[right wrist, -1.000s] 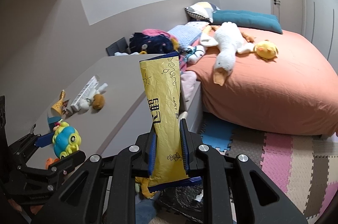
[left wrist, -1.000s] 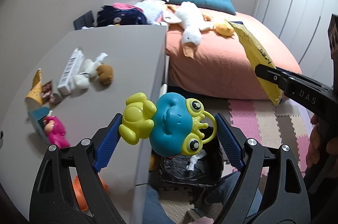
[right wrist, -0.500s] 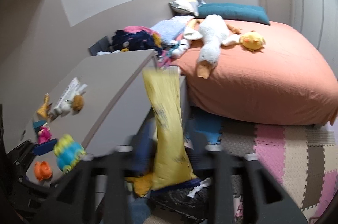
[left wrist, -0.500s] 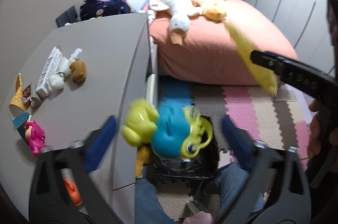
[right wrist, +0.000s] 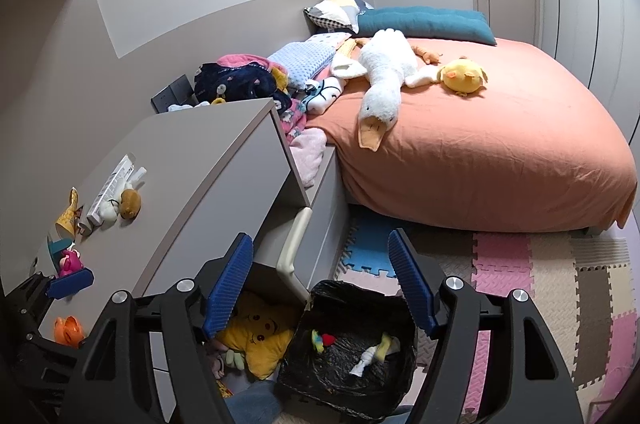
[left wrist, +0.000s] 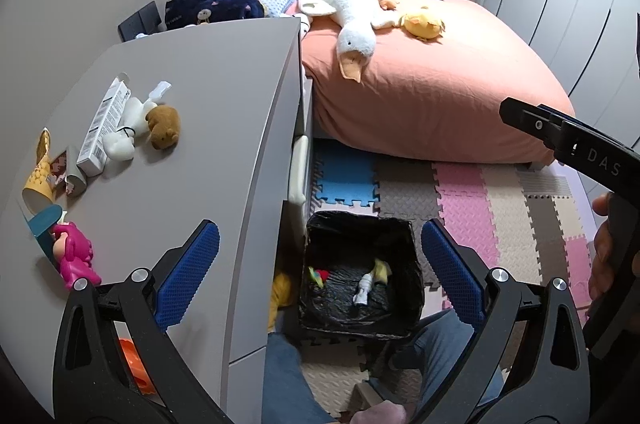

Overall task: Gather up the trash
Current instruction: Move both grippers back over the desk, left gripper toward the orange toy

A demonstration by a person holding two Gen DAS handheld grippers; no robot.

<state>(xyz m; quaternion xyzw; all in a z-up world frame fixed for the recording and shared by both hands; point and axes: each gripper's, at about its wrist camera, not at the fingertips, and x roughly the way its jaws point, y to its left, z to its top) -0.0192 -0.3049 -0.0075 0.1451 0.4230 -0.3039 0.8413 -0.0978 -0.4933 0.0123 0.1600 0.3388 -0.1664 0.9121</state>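
A second ago the left gripper [left wrist: 316,264] pinched a blue-and-green frog toy and the right gripper [right wrist: 320,280] a yellow snack wrapper; now both have let go, jaws spread wide with nothing between them. Both hang over the black-lined trash bin [left wrist: 412,248], which sits on the foam floor mat against the grey dresser [left wrist: 200,95]. Inside the bin only small bits show: a white scrap [right wrist: 362,362] and a red-and-green piece [right wrist: 322,340]; neither released item is plainly visible there, so I cannot tell where they landed. Beside the bin, under the dresser, lies a yellow star cushion [right wrist: 256,340]. On the dresser top, well away from the bin, a white carton [left wrist: 104,127], a yellow paper cup [left wrist: 38,175] and a pink doll [left wrist: 76,256] remain, so collecting likely continues there.
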